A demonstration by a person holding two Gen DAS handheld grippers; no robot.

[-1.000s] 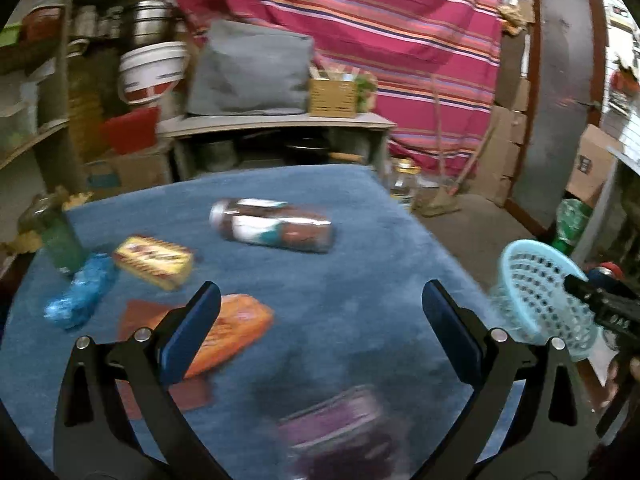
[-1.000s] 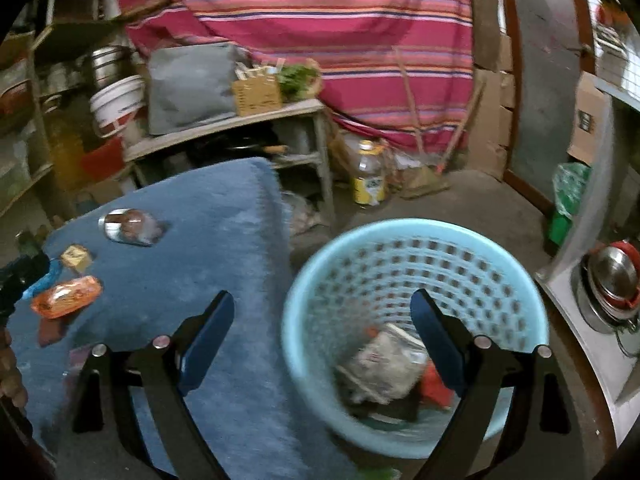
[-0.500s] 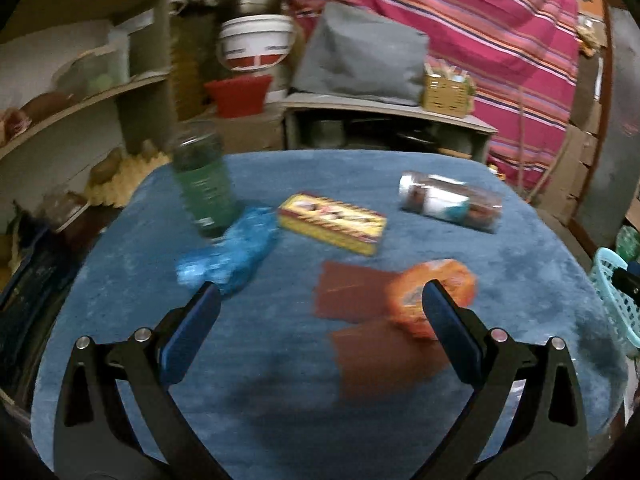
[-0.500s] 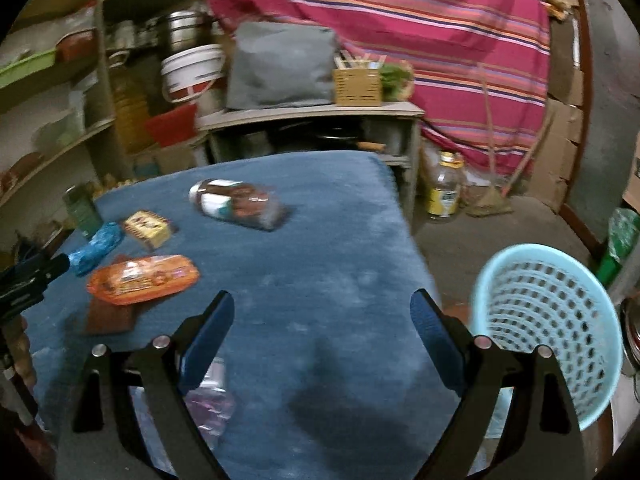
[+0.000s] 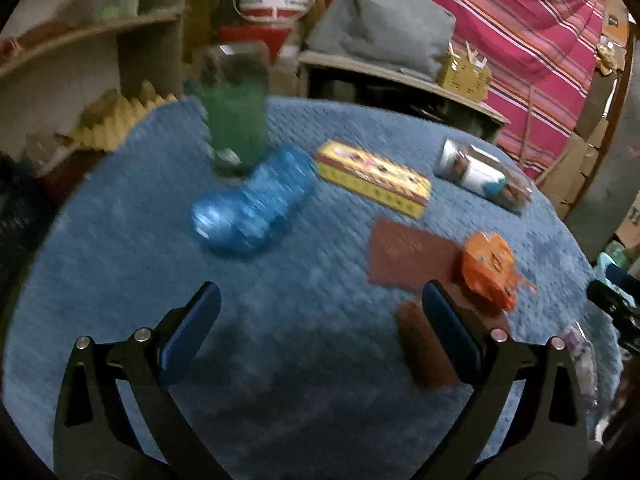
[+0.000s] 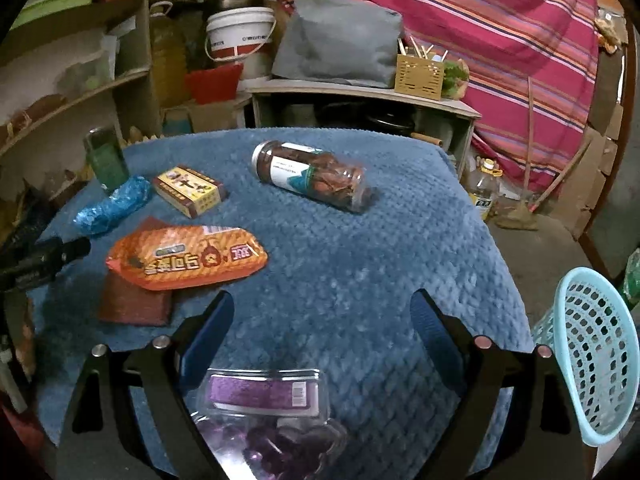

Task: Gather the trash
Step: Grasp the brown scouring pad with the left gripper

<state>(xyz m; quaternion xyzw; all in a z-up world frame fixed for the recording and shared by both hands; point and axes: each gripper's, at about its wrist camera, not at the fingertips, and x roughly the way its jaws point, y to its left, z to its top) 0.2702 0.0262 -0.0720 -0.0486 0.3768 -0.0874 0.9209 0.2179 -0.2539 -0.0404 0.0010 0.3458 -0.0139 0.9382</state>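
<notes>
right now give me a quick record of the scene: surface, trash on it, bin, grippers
surface: table with a blue cover
trash: orange snack bag, yellow box, clear jar lying on its side, blue wrapper, purple packet, brown sheets
upright: green bottle at the table's far left edge
bin: light blue basket, off the table's right side
left gripper: open, nothing between the fingers
right gripper: open, above the purple packet

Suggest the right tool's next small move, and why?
Probably lower the right tool onto the purple-labelled clear pack: its jaws stand wide and empty, the pack lies just beneath them on the blue cloth, nearest of all the trash.
</notes>
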